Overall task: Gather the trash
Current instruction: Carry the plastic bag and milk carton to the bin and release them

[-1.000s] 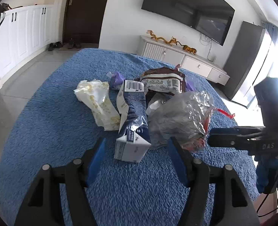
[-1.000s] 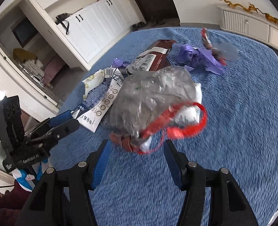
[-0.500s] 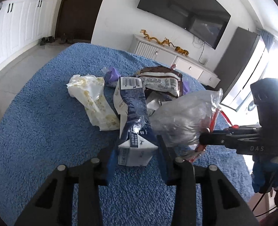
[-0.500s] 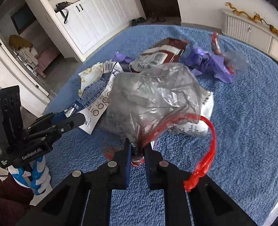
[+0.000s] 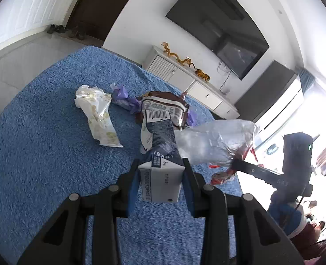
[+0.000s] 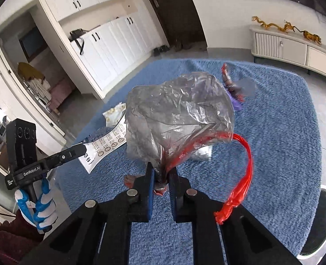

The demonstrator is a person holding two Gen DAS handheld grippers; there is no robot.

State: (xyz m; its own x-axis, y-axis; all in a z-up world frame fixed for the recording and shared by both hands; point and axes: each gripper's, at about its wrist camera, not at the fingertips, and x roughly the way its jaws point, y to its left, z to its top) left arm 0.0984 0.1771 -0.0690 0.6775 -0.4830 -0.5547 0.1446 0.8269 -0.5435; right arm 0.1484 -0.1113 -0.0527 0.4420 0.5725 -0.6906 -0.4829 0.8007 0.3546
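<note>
My left gripper (image 5: 160, 172) is shut on a flattened blue and white milk carton (image 5: 159, 154) and holds it lifted off the blue cloth. The carton also shows in the right wrist view (image 6: 103, 148). My right gripper (image 6: 162, 176) is shut on the bunched neck of a clear plastic bag (image 6: 180, 114) with red drawstrings (image 6: 244, 176), held up in the air. The bag (image 5: 213, 143) hangs just right of the carton in the left wrist view.
On the blue cloth table (image 5: 41, 143) lie a clear snack wrapper (image 5: 99, 117), a purple wrapper (image 5: 125, 99) and a brown packet (image 5: 163, 106). A white TV cabinet (image 5: 185, 81) stands beyond the far edge. A white paper piece (image 6: 203, 152) lies under the bag.
My left gripper closed on the carton and lifted it. My right gripper closed on the bag's neck and raised the bag off the cloth.
</note>
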